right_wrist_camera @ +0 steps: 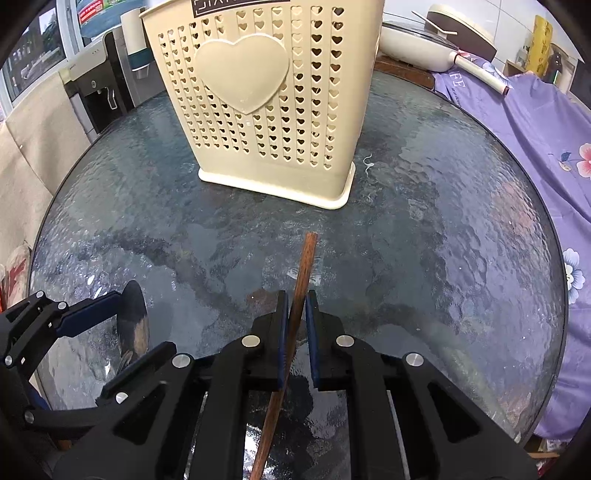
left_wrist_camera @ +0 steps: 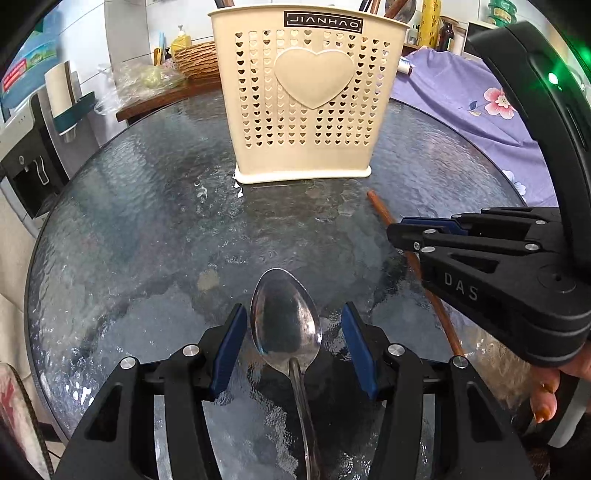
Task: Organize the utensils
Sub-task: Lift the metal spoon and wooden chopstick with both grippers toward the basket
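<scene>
A steel spoon (left_wrist_camera: 284,317) lies on the round glass table (left_wrist_camera: 147,221), bowl pointing at the cream heart-pattern utensil holder (left_wrist_camera: 306,110). My left gripper (left_wrist_camera: 294,309) straddles the spoon's bowl, open, with a gap at each blue pad. To the right, my right gripper (left_wrist_camera: 402,230) is shut on brown wooden chopsticks (left_wrist_camera: 380,210). In the right wrist view the chopsticks (right_wrist_camera: 308,254) run between the pads of the right gripper (right_wrist_camera: 296,295), their tips pointing at the holder (right_wrist_camera: 266,110). The left gripper (right_wrist_camera: 144,321) and spoon (right_wrist_camera: 131,321) show at the lower left.
Several utensil handles (left_wrist_camera: 399,11) stand in the holder. A purple floral cloth (right_wrist_camera: 535,129) covers the right side beyond the table rim. A wicker basket (left_wrist_camera: 195,59), a water dispenser (left_wrist_camera: 26,166) and a pan (right_wrist_camera: 424,40) stand behind. A person's fingers (left_wrist_camera: 546,402) hold the right gripper.
</scene>
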A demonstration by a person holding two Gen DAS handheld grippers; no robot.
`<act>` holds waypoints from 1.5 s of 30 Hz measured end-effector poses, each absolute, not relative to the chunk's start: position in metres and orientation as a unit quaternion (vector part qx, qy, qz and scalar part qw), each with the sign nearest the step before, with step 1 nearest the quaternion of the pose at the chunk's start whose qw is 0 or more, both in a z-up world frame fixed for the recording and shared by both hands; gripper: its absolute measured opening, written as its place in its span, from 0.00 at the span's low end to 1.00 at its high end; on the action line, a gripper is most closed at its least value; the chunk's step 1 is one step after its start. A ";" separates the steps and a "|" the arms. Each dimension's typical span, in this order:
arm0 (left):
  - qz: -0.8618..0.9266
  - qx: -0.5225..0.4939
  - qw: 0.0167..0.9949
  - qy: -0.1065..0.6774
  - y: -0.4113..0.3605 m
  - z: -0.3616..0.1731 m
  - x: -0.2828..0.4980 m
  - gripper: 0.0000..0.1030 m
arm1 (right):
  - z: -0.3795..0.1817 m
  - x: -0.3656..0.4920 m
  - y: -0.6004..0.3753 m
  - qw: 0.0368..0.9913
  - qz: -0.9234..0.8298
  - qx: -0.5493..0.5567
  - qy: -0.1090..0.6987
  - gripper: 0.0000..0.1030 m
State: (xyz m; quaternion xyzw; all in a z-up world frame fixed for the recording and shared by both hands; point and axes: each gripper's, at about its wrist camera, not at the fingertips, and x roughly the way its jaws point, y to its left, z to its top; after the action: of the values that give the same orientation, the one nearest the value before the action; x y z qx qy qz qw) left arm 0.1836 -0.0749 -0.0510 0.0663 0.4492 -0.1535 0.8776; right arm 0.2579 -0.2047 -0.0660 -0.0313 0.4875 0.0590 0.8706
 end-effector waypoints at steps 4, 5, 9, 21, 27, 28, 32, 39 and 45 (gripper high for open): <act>-0.149 0.071 0.878 0.449 -0.078 -0.051 0.187 0.49 | -0.066 0.260 -0.203 0.869 0.051 -0.030 0.491 0.10; -0.148 0.072 0.878 0.449 -0.078 -0.051 0.187 0.46 | -0.065 0.261 -0.203 0.869 0.049 -0.027 0.492 0.10; -0.141 0.074 0.880 0.447 -0.077 -0.051 0.189 0.36 | -0.065 0.262 -0.201 0.868 0.041 -0.030 0.494 0.10; -0.147 0.051 0.885 0.439 -0.067 -0.041 0.190 0.36 | -0.059 0.262 -0.212 0.876 0.048 0.006 0.479 0.08; -0.153 0.036 0.895 0.418 -0.061 -0.024 0.186 0.36 | -0.041 0.256 -0.220 0.888 0.066 0.032 0.454 0.08; -0.154 0.035 0.896 0.415 -0.060 -0.021 0.186 0.36 | -0.038 0.254 -0.221 0.890 0.069 0.038 0.449 0.08; -0.157 0.030 0.902 0.400 -0.057 -0.009 0.182 0.36 | -0.020 0.247 -0.225 0.900 0.082 0.056 0.425 0.08; -0.165 0.025 0.910 0.379 -0.057 0.008 0.174 0.36 | 0.004 0.229 -0.224 0.915 0.097 0.063 0.386 0.08; -0.171 0.025 0.917 0.360 -0.054 0.022 0.166 0.36 | 0.026 0.215 -0.226 0.927 0.105 0.067 0.353 0.08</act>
State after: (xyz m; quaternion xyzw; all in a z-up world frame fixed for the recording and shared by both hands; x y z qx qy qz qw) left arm 0.1661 -0.0542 0.0220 0.0252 0.3602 -0.1714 0.9167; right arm 0.2155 -0.2262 0.0257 0.0673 0.3534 0.1054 0.9271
